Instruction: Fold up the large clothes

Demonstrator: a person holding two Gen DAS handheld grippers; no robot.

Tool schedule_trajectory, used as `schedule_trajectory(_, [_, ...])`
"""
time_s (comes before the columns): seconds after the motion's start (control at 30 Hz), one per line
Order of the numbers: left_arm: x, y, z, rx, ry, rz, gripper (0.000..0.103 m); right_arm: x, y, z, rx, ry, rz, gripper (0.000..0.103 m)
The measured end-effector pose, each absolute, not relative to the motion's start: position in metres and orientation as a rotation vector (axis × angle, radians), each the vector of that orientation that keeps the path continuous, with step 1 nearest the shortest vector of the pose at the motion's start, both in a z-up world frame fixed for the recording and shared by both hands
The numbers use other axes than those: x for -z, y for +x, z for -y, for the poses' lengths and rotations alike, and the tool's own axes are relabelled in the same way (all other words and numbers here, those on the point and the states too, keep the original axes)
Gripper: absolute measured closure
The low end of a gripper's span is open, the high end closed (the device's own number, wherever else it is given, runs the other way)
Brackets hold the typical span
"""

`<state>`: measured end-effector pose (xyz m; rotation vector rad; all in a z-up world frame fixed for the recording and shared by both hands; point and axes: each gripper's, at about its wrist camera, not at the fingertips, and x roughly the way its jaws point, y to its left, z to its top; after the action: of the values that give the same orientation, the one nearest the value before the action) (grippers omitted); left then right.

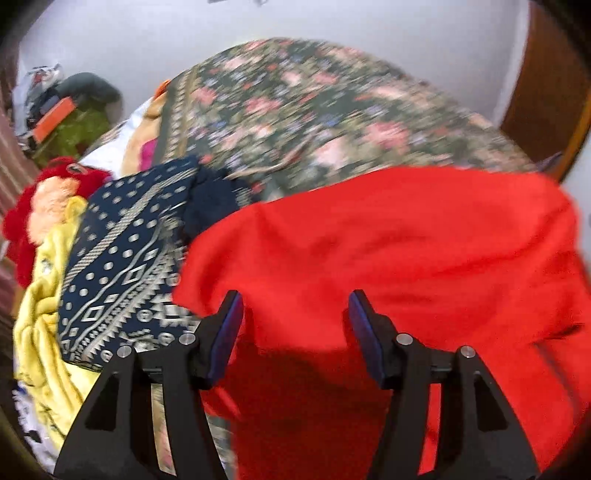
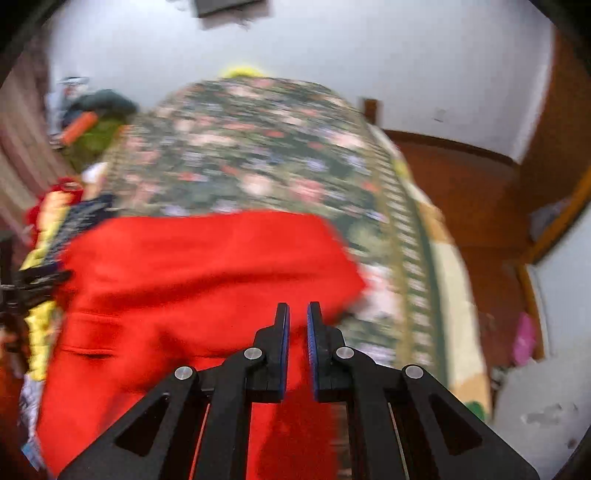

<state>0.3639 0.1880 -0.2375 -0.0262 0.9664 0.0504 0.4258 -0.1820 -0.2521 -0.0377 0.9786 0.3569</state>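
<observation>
Pale walls behind point(image 1: 332, 22), brown wood at the right edge, and below them a bed under a dark floral bedspread point(image 1: 295, 110), blurred in both views. Spread over the near part of that bedspread: a large red garment point(image 1: 406, 251), rumpled, with its far edge running across the bed and its near part dropping out of view beneath the cameras. Left hand-held gripper point(image 1: 295, 306) angled down over the garment's left portion, jaws standing apart, blue pads facing each other across a wide gap, only red cloth seen through that gap and nothing pressed between the pads; whether the fingertips touch the cloth, cannot tell. Right hand-held gripper point(image 2: 298, 314) also angled down, near the garment's right edge point(image 2: 354, 280), jaws drawn almost together with just a narrow slit between the pads; no cloth seen pinched in that slit, red fabric showing only behind and under the fingers. Just beside the garment on the left, a heap of other clothes: a navy piece with white dots and zigzag bands point(image 1: 125, 266) touching the red cloth's left border, a yellow piece point(image 1: 48, 302) further left, and a fuzzy red and peach item point(image 1: 48, 206) behind. Farther back at the left, a green bundle with an orange box point(image 1: 55, 118) on it, well apart from both tools.
</observation>
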Motion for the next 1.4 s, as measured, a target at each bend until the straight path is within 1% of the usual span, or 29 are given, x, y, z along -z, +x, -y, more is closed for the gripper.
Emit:
schedule_trajectory(0.07, [0.228, 0.358, -0.174, 0.011, -0.039, -0.951, 0.038, 0.253, 0.423, 0.148, -0.455, -0.033, -1.001, 0.098])
schedule_trajectory(0.1, [0.227, 0.355, -0.166, 0.034, -0.037, -0.946, 0.031, 0.257, 0.421, 0.132, -0.49, -0.041, -1.014, 0.098])
schedule_trajectory(0.13, [0.227, 0.355, -0.159, 0.048, -0.028, -0.943, 0.026, 0.263, 0.418, 0.116, -0.508, -0.067, -1.024, 0.098])
schedule_trajectory(0.2, [0.233, 0.352, -0.145, 0.064, 0.004, -0.949, 0.02, 0.282, 0.414, 0.09, -0.495, -0.169, -1.039, 0.098])
schedule_trajectory(0.27, [0.249, 0.355, -0.137, 0.048, 0.049, -0.988, 0.019, 0.313, 0.416, 0.065, -0.4, -0.346, -1.067, 0.098])
schedule_trajectory(0.33, [0.268, 0.358, -0.135, 0.045, 0.061, -1.045, 0.018, 0.335, 0.415, 0.067, -0.362, -0.422, -1.09, 0.098])
schedule_trajectory(0.37, [0.277, 0.358, -0.136, 0.058, 0.046, -1.063, 0.018, 0.337, 0.411, 0.071, -0.382, -0.421, -1.061, 0.098])
schedule_trajectory(0.43, [0.281, 0.356, -0.142, 0.068, 0.005, -1.049, 0.015, 0.337, 0.408, 0.082, -0.35, -0.44, -1.074, 0.098])
schedule_trajectory(0.5, [0.283, 0.356, -0.146, 0.072, -0.019, -1.049, 0.013, 0.337, 0.401, 0.093, -0.341, -0.46, -1.062, 0.098])
schedule_trajectory(0.57, [0.286, 0.355, -0.147, 0.055, -0.026, -1.049, 0.009, 0.338, 0.395, 0.102, -0.315, -0.473, -1.067, 0.098])
schedule_trajectory(0.8, [0.284, 0.345, -0.14, 0.019, 0.044, -1.034, 0.008, 0.339, 0.383, 0.133, -0.24, -0.485, -1.087, 0.098])
schedule_trajectory(1.0, [0.282, 0.325, -0.145, -0.008, 0.049, -1.044, 0.008, 0.336, 0.367, 0.154, -0.181, -0.494, -1.077, 0.098])
schedule_trajectory(1.17, [0.279, 0.295, -0.157, -0.032, 0.019, -1.044, 0.008, 0.335, 0.356, 0.176, -0.159, -0.447, -1.095, 0.097])
schedule_trajectory(1.3, [0.28, 0.276, -0.171, -0.038, -0.039, -1.069, 0.008, 0.331, 0.346, 0.19, -0.171, -0.383, -1.115, 0.094])
schedule_trajectory(1.33, [0.278, 0.268, -0.176, -0.036, -0.065, -1.063, 0.008, 0.329, 0.343, 0.193, -0.17, -0.367, -1.117, 0.092])
schedule_trajectory(1.37, [0.277, 0.261, -0.179, -0.038, -0.082, -1.061, 0.008, 0.328, 0.34, 0.196, -0.162, -0.361, -1.115, 0.076])
schedule_trajectory(1.4, [0.276, 0.257, -0.182, -0.039, -0.093, -1.061, 0.009, 0.327, 0.336, 0.198, -0.135, -0.37, -1.107, 0.055])
